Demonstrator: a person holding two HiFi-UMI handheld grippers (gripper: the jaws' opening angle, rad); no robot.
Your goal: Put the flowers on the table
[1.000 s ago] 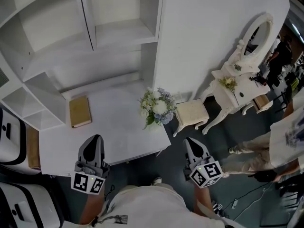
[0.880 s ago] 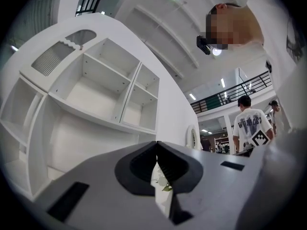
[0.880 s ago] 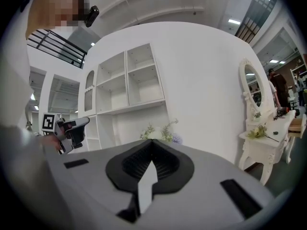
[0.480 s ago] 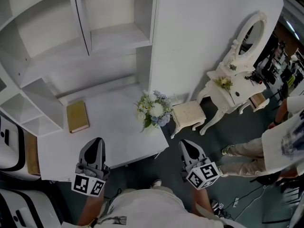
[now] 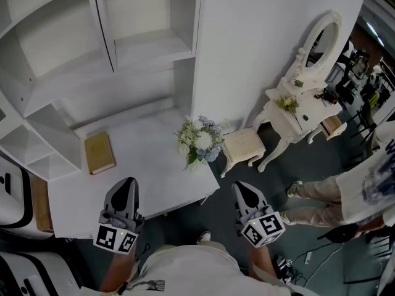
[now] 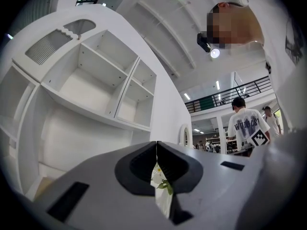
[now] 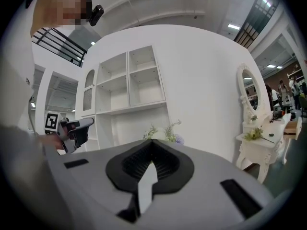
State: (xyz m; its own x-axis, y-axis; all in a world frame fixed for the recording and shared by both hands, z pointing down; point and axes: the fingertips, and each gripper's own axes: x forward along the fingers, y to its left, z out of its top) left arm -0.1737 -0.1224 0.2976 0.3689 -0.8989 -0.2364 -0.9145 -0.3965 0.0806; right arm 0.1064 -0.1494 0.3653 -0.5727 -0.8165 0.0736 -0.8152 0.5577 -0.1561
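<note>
The flowers stand upright on the white tabletop, near its right front corner, ahead of both grippers and between them. The right gripper seems a little nearer than the left gripper. Both jaws are clenched on nothing. I can read no writing, only square markers.
</note>
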